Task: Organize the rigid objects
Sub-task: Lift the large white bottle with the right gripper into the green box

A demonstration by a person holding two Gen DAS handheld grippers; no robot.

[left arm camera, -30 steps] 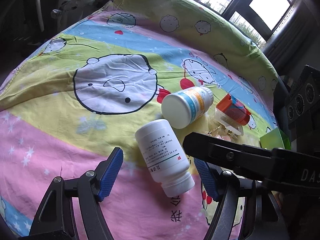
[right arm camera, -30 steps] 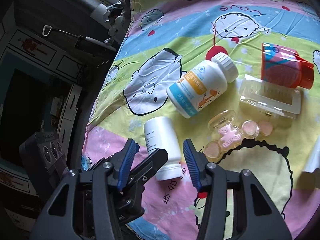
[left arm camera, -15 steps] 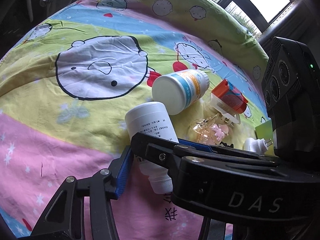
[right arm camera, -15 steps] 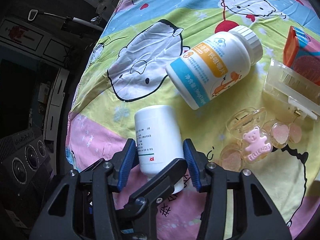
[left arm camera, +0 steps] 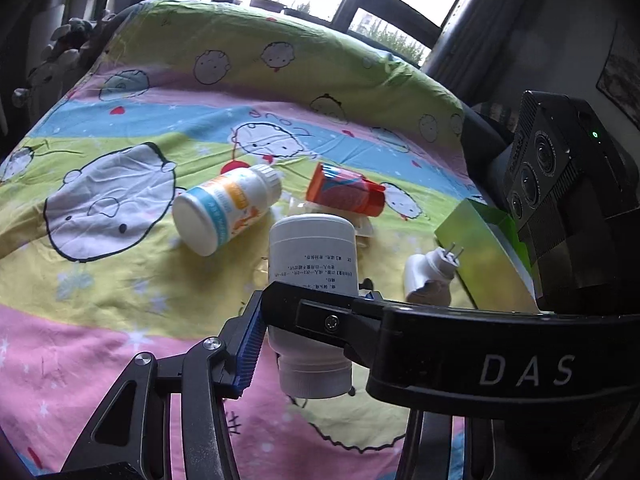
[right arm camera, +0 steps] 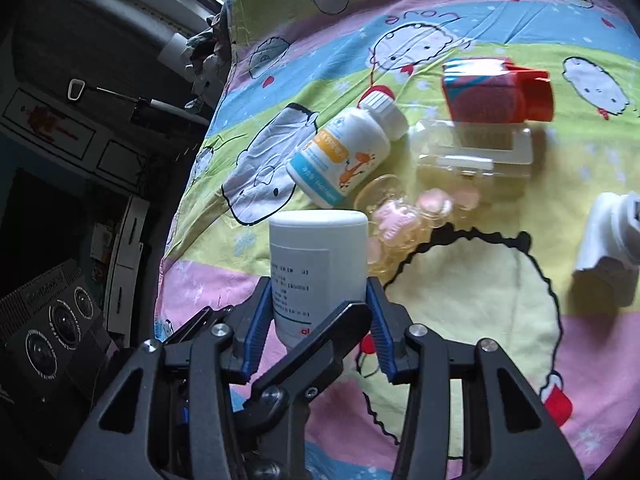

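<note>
White pill bottle gripped in the right tongs above the bedsheet

The right tongs (right arm camera: 316, 330) were closed on the white pill bottle (right arm camera: 318, 268), both blue pads pressed against its sides, its cap end toward the camera and its flat base pointing away. The left tongs (left arm camera: 312, 336) sat around the same bottle (left arm camera: 312, 280); only one blue pad showed, against the bottle's side, so how far they were open could not be told. Beyond the white pill bottle lay the labelled bottle (right arm camera: 346, 152) on the cartoon bedsheet (right arm camera: 480, 300), with a pink bear case (right arm camera: 394, 224), a clear box (right arm camera: 476, 152) and a red carton (right arm camera: 496, 92) farther right of it.
</note>
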